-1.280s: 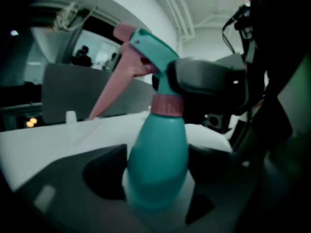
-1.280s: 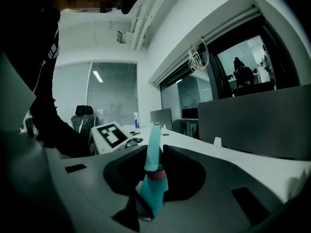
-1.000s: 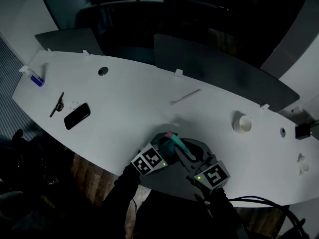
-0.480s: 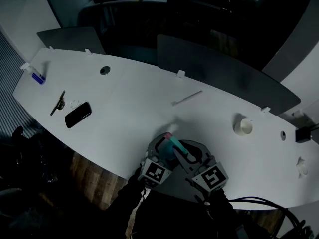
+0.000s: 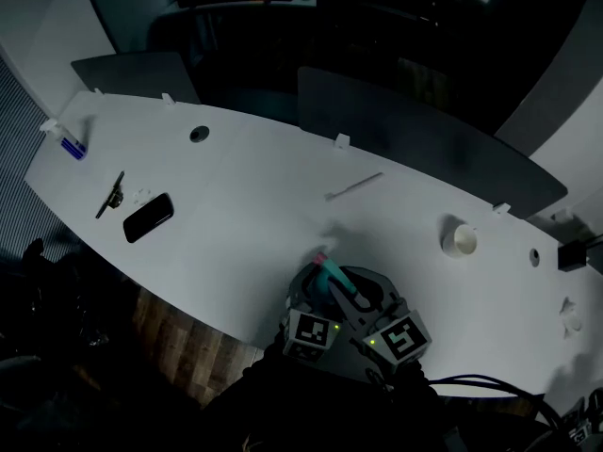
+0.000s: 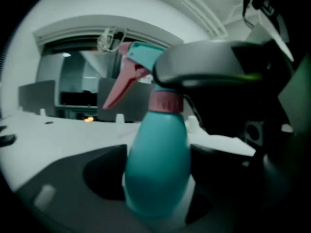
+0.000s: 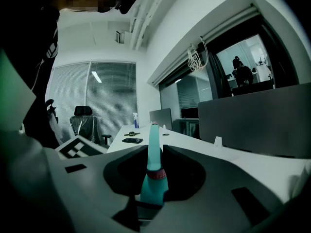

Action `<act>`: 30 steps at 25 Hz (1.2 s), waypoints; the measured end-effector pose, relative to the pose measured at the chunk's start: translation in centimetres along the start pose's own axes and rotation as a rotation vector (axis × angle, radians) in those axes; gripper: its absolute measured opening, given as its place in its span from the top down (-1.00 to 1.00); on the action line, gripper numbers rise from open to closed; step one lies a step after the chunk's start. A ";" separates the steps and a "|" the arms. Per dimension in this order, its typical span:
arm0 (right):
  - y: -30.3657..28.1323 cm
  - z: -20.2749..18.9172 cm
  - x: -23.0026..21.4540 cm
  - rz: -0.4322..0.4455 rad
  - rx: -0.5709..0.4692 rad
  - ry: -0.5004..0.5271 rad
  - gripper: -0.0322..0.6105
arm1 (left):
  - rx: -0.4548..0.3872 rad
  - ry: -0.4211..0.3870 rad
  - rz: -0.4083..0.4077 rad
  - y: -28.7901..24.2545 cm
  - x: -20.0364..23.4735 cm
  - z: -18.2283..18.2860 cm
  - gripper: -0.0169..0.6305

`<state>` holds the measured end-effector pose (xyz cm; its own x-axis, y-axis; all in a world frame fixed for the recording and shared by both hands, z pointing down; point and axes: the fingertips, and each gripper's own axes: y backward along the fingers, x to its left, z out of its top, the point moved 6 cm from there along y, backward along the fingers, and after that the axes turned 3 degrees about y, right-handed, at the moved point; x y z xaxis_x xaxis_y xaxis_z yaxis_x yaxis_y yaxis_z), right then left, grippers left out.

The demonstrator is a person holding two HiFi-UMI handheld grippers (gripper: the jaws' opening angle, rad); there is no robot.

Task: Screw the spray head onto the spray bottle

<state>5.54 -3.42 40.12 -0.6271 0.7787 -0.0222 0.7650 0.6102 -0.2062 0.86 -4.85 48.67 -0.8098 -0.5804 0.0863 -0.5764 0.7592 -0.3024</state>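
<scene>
Now, closing the left gripper (image 6: 158, 181) around the spray bottle (image 6: 158, 154), low centre in the head view by the table (image 5: 245, 205) edge; clamping the spray head (image 6: 141, 57) in the right gripper (image 7: 153, 178), keeping threads square, twisting the pink collar (image 6: 165, 101).

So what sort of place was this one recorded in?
Most likely an office or meeting room: a long white table with grey divider panels along its far edge. The right gripper view also shows a black office chair in front of slatted window blinds.
</scene>
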 end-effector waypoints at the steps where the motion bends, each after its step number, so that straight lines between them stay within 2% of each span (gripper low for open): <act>1: 0.1 0.0 0.2 -0.009 -0.005 0.000 0.61 | -0.020 0.036 0.111 0.2 -0.3 -0.1 -0.23; 2: 0.2 0.0 0.3 -0.015 -0.008 0.000 0.61 | -0.035 0.067 0.193 0.3 -0.5 -0.2 -0.23; 3: 0.2 0.0 0.5 -0.020 -0.008 -0.001 0.61 | -0.043 0.089 0.237 0.4 -0.7 -0.4 -0.23; 5: 0.2 -0.1 0.5 -0.021 -0.004 0.000 0.61 | -0.047 0.090 0.215 0.4 -0.7 -0.6 -0.24; 7: 0.1 -0.1 0.4 -0.011 0.005 -0.001 0.61 | -0.061 0.042 0.089 0.4 -0.1 -0.3 -0.26; 9: -0.1 0.0 0.3 0.010 0.014 -0.006 0.61 | -0.053 -0.040 -0.098 0.6 0.6 0.2 -0.36; 10: -0.1 0.0 0.2 0.023 0.018 -0.010 0.61 | -0.024 -0.090 -0.205 0.5 0.8 0.3 -0.37; 13: -0.2 0.2 -0.1 0.051 0.024 -0.026 0.61 | 0.136 -0.213 -0.519 -0.4 0.8 0.6 -0.37; 14: -0.2 0.2 -0.2 0.050 0.025 -0.025 0.61 | 0.166 -0.226 -0.570 -0.6 0.8 0.7 -0.20; 15: -0.2 0.1 -0.3 0.042 0.025 -0.020 0.61 | 0.167 -0.228 -0.573 -0.7 0.7 0.8 -0.19; 16: -0.2 0.1 -0.4 0.027 0.024 -0.016 0.61 | 0.145 -0.216 -0.529 -0.7 0.7 0.9 -0.19; 17: -0.2 0.1 -0.5 0.007 0.020 -0.014 0.61 | 0.104 -0.190 -0.447 -0.6 0.6 1.0 -0.18; 21: -0.1 0.0 -0.1 -0.068 0.002 0.002 0.61 | -0.075 -0.044 0.018 0.0 -0.1 0.7 -0.18; 23: 0.0 0.0 0.2 -0.083 0.001 0.011 0.61 | -0.117 0.018 0.171 0.2 -0.4 0.3 -0.18; 25: 0.2 -0.1 0.3 -0.072 -0.005 0.009 0.61 | -0.148 0.028 0.197 0.3 -0.6 0.2 -0.19; 30: 0.3 -0.3 0.1 -0.004 -0.049 0.024 0.61 | -0.154 -0.018 0.056 0.5 -0.3 0.2 -0.21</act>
<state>5.74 -3.17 40.31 -0.6271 0.7790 0.0026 0.7689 0.6195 -0.1581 0.85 -4.31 48.26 -0.8400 -0.5397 0.0558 -0.5412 0.8262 -0.1567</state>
